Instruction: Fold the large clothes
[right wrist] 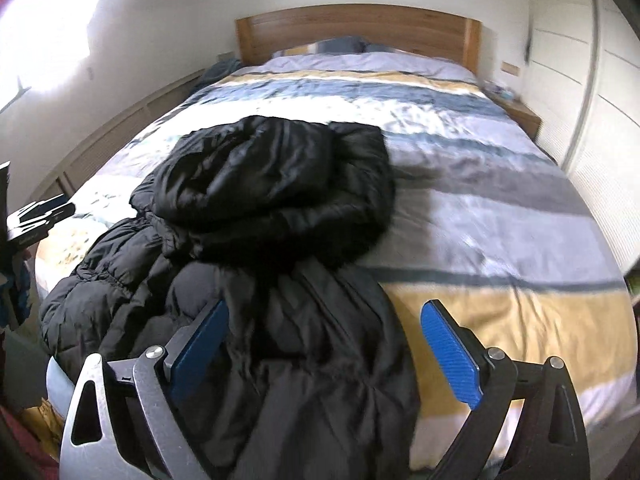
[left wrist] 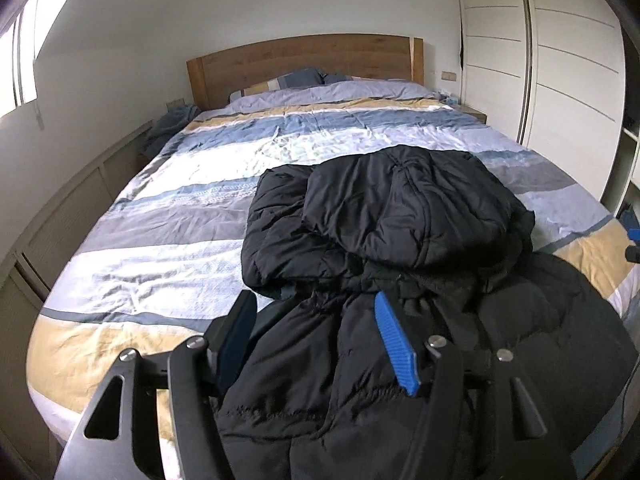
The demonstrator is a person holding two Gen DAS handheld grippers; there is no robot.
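With both the left gripper [left wrist: 316, 320] and right gripper [right wrist: 324, 328] jaws wide and empty above the black quilted puffer coat [right wrist: 272, 208] on the striped bed [right wrist: 500, 208], we should pinch its near hem evenly.

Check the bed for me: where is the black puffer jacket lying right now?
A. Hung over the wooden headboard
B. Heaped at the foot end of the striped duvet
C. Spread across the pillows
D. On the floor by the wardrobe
B: the black puffer jacket lies heaped on the striped duvet at the near end, well short of the wooden headboard.
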